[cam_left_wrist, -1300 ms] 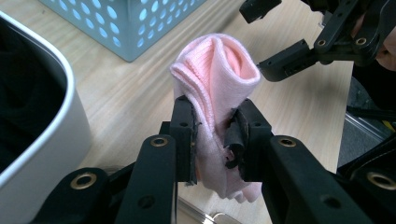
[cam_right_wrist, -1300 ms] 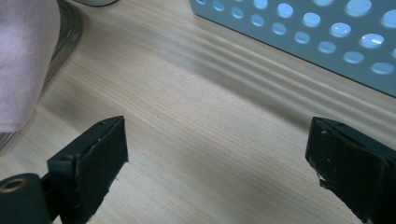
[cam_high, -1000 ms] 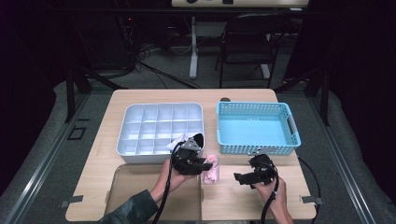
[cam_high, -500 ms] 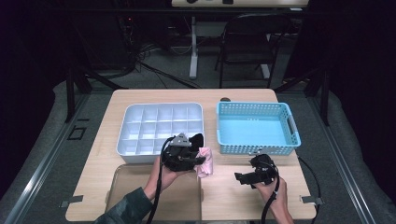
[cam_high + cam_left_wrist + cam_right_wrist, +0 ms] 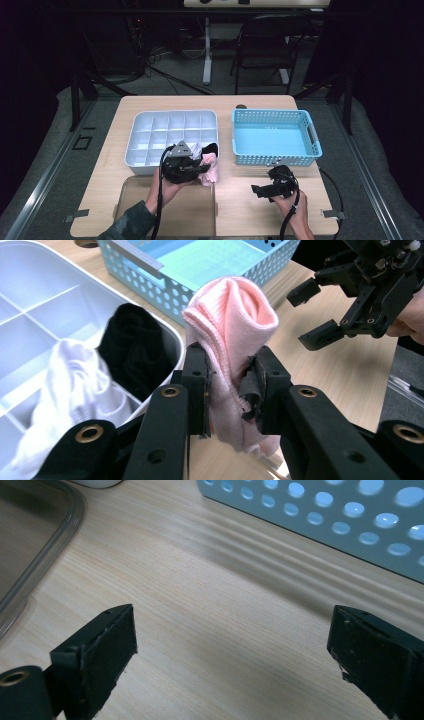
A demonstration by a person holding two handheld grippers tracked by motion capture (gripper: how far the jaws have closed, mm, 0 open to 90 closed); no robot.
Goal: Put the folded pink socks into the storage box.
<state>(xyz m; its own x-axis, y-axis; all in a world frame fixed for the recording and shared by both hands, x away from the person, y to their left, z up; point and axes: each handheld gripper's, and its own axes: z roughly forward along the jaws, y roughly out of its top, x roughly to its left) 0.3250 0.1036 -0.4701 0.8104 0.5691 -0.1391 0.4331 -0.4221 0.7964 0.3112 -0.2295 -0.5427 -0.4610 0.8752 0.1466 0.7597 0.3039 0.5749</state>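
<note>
Over the near right corner of the white divided tray (image 5: 150, 131), the left gripper (image 5: 227, 385) is clamped on a rolled pink sock (image 5: 235, 330), its pads pressing the cloth from both sides with the roll standing up between them. In the tray's corner compartments just behind it lie a white sock (image 5: 70, 375) and a black sock (image 5: 131, 345), each bundled in its own cell. The step in hand looks like carrying the pink sock to a free cell of the tray. To do it well, the person should keep the squeeze firm so the roll does not unfold, bring it squarely above an empty compartment beside the filled ones, lower it until the cloth sits between the dividers, and only then part the jaws. Farther right stands the empty blue perforated basket (image 5: 275, 137), at the far right part of the table (image 5: 120, 200). Near the table's front edge the right gripper (image 5: 232, 655) hovers with its jaws wide apart over bare wood, holding nothing. No brand, label or writing can be read anywhere.
</note>
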